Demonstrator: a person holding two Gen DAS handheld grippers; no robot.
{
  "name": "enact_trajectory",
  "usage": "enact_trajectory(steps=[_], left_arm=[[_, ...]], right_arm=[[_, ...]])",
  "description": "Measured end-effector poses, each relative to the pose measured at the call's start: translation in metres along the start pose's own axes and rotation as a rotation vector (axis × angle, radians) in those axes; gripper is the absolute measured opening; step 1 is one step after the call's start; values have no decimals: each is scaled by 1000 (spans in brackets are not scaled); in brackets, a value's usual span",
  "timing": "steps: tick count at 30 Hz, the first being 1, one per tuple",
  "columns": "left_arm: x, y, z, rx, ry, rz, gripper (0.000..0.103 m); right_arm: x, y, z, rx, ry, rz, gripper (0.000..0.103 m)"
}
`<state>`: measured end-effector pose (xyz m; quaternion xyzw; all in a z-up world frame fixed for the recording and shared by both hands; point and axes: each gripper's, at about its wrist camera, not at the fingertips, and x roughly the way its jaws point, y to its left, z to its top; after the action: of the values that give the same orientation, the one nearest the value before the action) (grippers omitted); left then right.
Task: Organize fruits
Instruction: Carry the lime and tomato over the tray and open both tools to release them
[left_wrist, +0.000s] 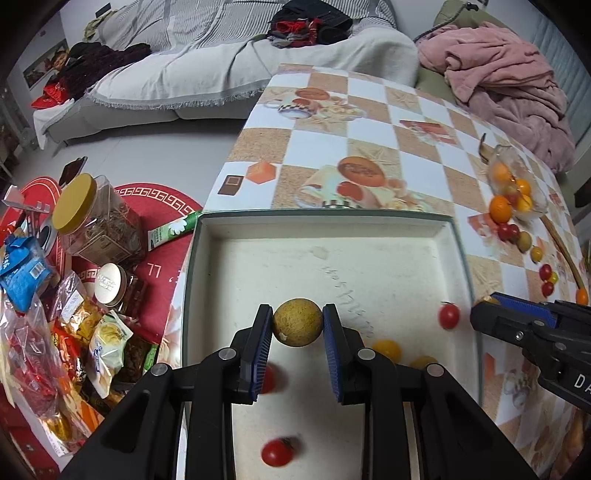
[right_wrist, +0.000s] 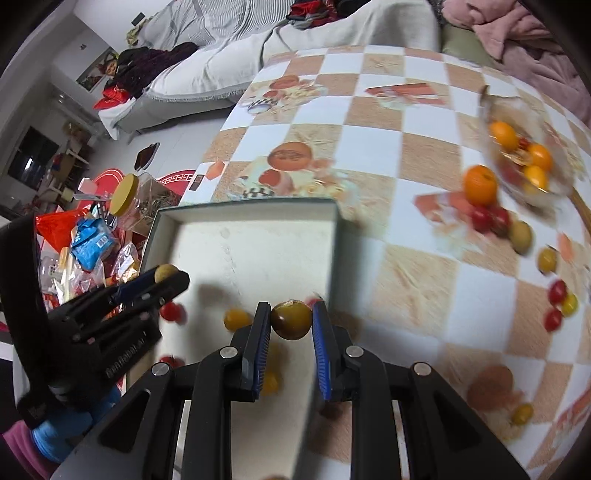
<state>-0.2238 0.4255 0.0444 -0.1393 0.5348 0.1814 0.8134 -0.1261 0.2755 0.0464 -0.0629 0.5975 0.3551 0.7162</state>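
Observation:
My left gripper (left_wrist: 297, 323) is shut on a tan round fruit (left_wrist: 297, 322) and holds it above the white tray (left_wrist: 325, 225). My right gripper (right_wrist: 290, 319) is shut on a dark brown-green round fruit (right_wrist: 291, 319) over the tray's right rim (right_wrist: 338, 236). Red cherry tomatoes (left_wrist: 449, 315) and yellow ones (left_wrist: 387, 349) lie in the tray. On the table to the right lie an orange (right_wrist: 479, 184), red tomatoes (right_wrist: 489, 218), a green fruit (right_wrist: 521, 235) and a tipped clear bag of oranges (right_wrist: 524, 155). The left gripper also shows in the right wrist view (right_wrist: 168, 275).
The table has a checkered cloth (left_wrist: 369, 122). Left of it, on a red rug (left_wrist: 155, 206), stand jars (left_wrist: 92, 218) and snack packets (left_wrist: 26, 273). A covered sofa (left_wrist: 207, 66) and a pink blanket (left_wrist: 509, 81) lie behind.

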Motion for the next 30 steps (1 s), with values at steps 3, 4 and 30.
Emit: enact_trajectory(steps=[3,4,30], left_arm=[[10,5,1,-6,17,4,29],[13,7,1,-8,22,3,29],[26,5,-3,35,52,49,29]], right_arm=[[15,8,11,-16,7,-16,24],[19,10,14,-20,10,-19,24],[46,11,22,-34,48,-55,33]])
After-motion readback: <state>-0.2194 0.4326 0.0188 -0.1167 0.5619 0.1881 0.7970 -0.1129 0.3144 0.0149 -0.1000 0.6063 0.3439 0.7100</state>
